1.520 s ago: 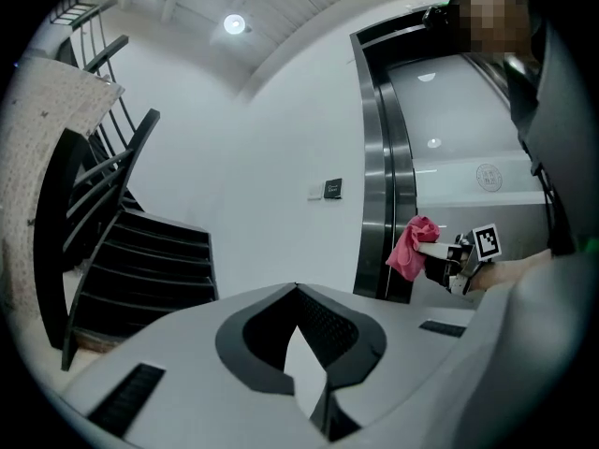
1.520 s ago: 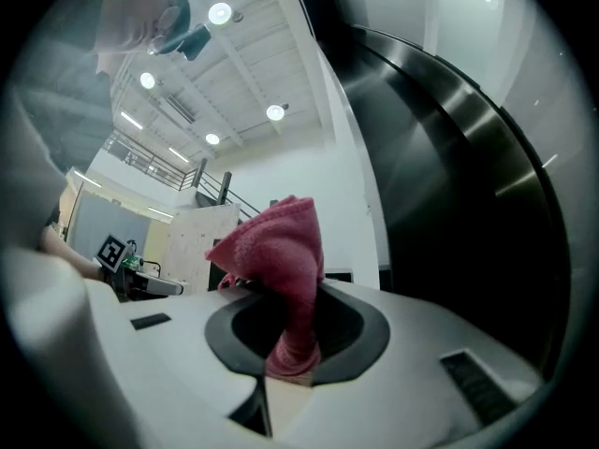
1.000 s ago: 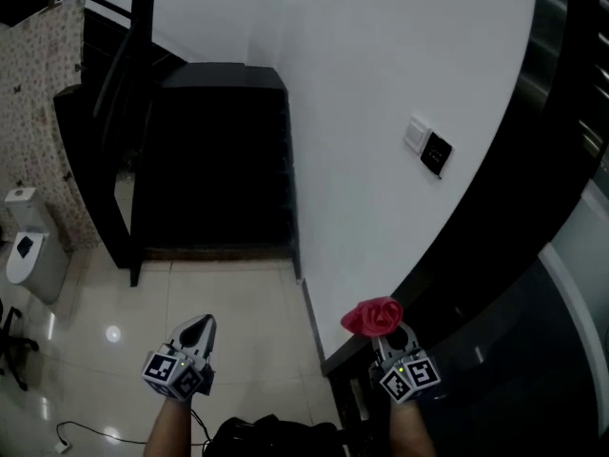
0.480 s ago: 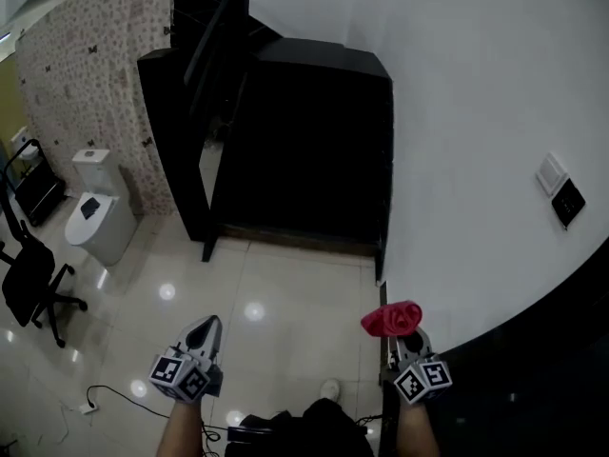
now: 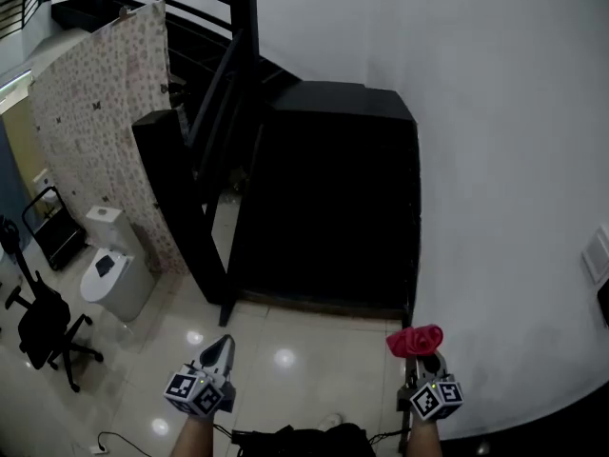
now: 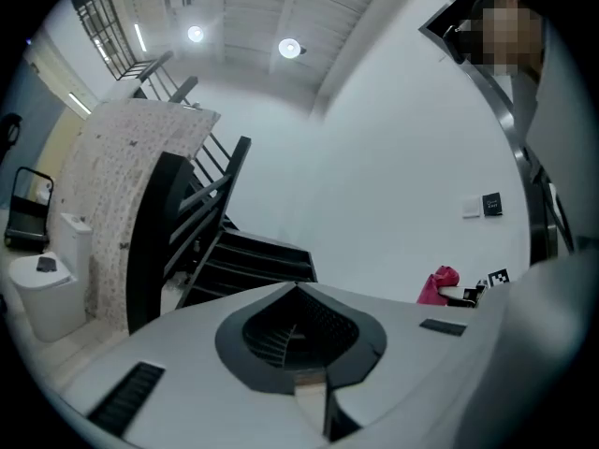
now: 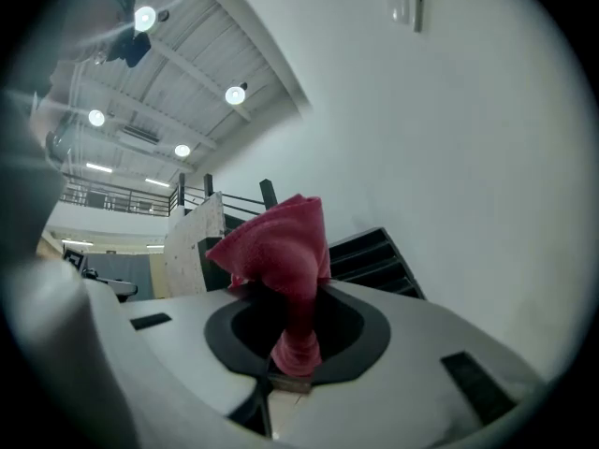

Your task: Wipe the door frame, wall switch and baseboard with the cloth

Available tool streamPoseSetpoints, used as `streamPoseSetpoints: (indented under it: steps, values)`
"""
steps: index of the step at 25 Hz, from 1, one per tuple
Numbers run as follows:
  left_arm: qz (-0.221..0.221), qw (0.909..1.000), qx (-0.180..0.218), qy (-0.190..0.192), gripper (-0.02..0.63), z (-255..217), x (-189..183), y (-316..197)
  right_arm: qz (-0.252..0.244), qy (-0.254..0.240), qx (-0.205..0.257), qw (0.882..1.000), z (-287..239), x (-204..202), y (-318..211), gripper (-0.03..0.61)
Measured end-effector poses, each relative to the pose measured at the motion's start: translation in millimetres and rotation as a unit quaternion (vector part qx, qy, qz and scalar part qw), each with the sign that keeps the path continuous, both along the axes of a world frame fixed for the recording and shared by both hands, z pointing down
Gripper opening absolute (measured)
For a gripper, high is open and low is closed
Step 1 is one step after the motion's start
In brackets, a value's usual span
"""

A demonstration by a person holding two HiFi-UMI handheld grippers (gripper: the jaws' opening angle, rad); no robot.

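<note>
My right gripper (image 5: 422, 357) is shut on a bunched red cloth (image 5: 415, 340), held close to the white wall (image 5: 514, 160) low at the right. In the right gripper view the red cloth (image 7: 278, 251) sticks up from the shut jaws, with the wall switch (image 7: 404, 7) high on the wall above. The wall switch (image 5: 597, 253) shows at the right edge of the head view. My left gripper (image 5: 220, 349) is shut and holds nothing, over the tiled floor. From the left gripper view the cloth (image 6: 436, 286) and the switch plates (image 6: 483, 206) appear at the right.
A black staircase block (image 5: 333, 198) stands ahead against the wall, with a black frame (image 5: 181, 208) and a patterned panel (image 5: 95, 112) to its left. A white toilet (image 5: 112, 279) and a black office chair (image 5: 43, 327) are at the left. Glossy tile floor (image 5: 295, 350) lies below.
The view has swung left and tilted up: the staircase and patterned panel now fill the middle, the switch has slid to the right edge. Both grippers keep their pose, cloth still held.
</note>
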State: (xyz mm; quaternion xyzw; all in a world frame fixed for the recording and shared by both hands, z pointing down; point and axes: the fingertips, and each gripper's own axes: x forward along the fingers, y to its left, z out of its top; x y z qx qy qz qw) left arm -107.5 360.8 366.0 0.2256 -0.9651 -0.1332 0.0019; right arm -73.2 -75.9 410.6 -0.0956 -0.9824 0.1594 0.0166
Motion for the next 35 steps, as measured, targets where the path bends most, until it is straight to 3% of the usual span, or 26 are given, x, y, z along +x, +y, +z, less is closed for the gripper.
streamPoseSetpoints:
  steps: [4, 6, 9, 13, 16, 18, 20, 21, 25, 29, 31, 35]
  values:
    - [0.046, 0.9986, 0.006, -0.025, -0.008, -27, -90, -58, 0.030, -0.049, 0.013, 0.998, -42, -61, -34, 0.058]
    - [0.106, 0.9937, 0.001, -0.035, -0.008, -34, -127, -104, 0.055, -0.062, 0.035, 0.996, -64, -73, -50, 0.058]
    - [0.199, 0.9793, -0.008, -0.033, -0.008, -27, -171, -184, 0.110, -0.064, 0.076, 0.989, -88, -68, -89, 0.058]
    - [0.319, 0.9475, 0.017, -0.014, -0.008, -10, -214, -287, 0.205, -0.055, 0.138, 0.967, -116, -43, -142, 0.058]
    - [0.415, 0.9095, 0.017, -0.002, -0.008, -3, -231, -355, 0.296, -0.043, 0.188, 0.935, -141, -11, -164, 0.058]
    - [0.496, 0.8680, 0.013, -0.003, -0.008, -10, -237, -415, 0.384, -0.020, 0.237, 0.892, -171, 27, -174, 0.058]
    - [0.576, 0.8173, 0.004, -0.012, -0.008, -23, -232, -477, 0.476, 0.024, 0.296, 0.828, -205, 73, -176, 0.058]
    - [0.602, 0.7983, 0.003, -0.016, -0.008, -27, -232, -500, 0.509, 0.049, 0.326, 0.795, -221, 90, -176, 0.058]
    - [0.661, 0.7504, 0.016, -0.010, -0.009, -31, -224, -549, 0.594, 0.138, 0.416, 0.674, -274, 128, -180, 0.058]
    - [0.734, 0.6793, 0.012, -0.008, -0.008, -28, -174, -571, 0.645, 0.214, 0.481, 0.555, -332, 162, -169, 0.058]
    - [0.755, 0.6549, 0.010, -0.022, -0.008, -30, -158, -575, 0.651, 0.246, 0.518, 0.498, -358, 168, -168, 0.058]
    - [0.771, 0.6367, 0.026, -0.011, -0.008, -34, -153, -578, 0.633, 0.316, 0.584, 0.397, -393, 161, -184, 0.058]
